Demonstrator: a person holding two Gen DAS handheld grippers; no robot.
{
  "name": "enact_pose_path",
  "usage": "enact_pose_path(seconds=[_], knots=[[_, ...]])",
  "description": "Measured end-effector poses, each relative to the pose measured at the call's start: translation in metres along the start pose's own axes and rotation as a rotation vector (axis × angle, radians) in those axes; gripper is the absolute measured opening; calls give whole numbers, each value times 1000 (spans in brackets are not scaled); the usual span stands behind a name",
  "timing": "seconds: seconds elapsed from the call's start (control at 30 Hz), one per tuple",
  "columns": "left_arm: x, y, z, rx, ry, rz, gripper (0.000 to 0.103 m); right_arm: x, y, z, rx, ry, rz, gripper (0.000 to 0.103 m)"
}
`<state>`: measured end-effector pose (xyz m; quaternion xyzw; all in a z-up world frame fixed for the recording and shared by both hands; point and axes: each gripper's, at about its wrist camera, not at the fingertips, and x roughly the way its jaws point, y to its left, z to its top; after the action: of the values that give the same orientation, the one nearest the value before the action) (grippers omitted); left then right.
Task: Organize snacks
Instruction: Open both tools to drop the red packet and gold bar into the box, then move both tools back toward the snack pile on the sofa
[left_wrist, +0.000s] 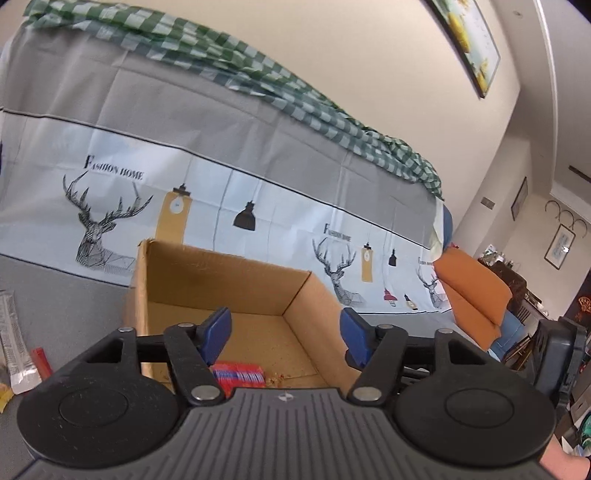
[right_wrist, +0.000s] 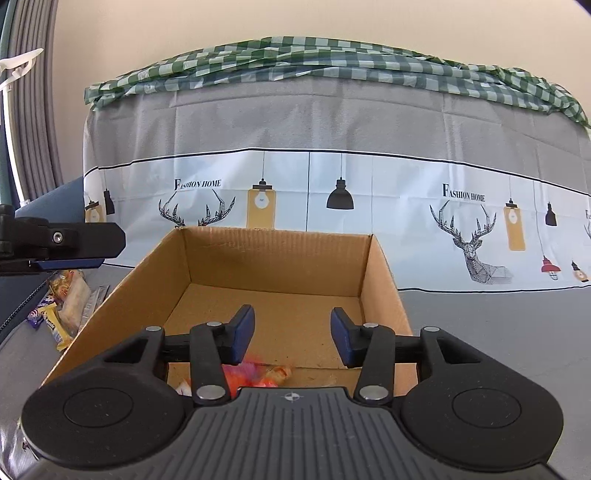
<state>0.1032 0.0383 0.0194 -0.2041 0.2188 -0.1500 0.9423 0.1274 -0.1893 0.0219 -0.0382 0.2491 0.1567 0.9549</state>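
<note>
An open cardboard box (left_wrist: 229, 280) stands on the grey-covered surface and shows in the right wrist view too (right_wrist: 280, 258). My left gripper (left_wrist: 284, 339) is open and empty, held over the box's near edge. A red and blue snack pack (left_wrist: 240, 374) lies on the box floor below it. My right gripper (right_wrist: 291, 338) is open and empty over the box's near side. An orange snack wrapper (right_wrist: 258, 376) lies on the box floor under it. Several loose snack packets (right_wrist: 62, 306) lie left of the box. A silver packet (left_wrist: 14, 343) and a red one (left_wrist: 40, 363) lie at left.
A sofa back draped with a deer-print cloth (right_wrist: 332, 206) and a green checked cloth (right_wrist: 314, 59) rises behind the box. The left gripper's finger (right_wrist: 70, 240) reaches in at the right wrist view's left edge. An orange cushion (left_wrist: 472, 299) sits at right.
</note>
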Motion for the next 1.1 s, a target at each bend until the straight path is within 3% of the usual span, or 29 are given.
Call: enact_pose_path(seconds=[0.03,0.2,0.3,0.6,0.7,0.8,0.97,1.1], knots=[[-1,1,0,-1,-3,8,64,1,1,0,0,0,-2,49],[-10,14,4,-8,2,40,35,2,12,1,-5,-2,-7,50],[-18,25,5,-19,19,65,25,4,23,3,-1,-3,-4,50],[-64,80,17,-100,11,194,25,6,79,10,25,-12,65,49],[-85,111,24,-172,-7,266,25,8,105,12,27,-19,110,30],[-106,146,28,-283,-23,330,25,10,133,13,20,-28,144,22],[-125,191,26,-431,22,427,25,18,183,10,-3,-11,192,21],[-127,204,22,-447,68,464,25,30,222,4,-28,30,238,21]])
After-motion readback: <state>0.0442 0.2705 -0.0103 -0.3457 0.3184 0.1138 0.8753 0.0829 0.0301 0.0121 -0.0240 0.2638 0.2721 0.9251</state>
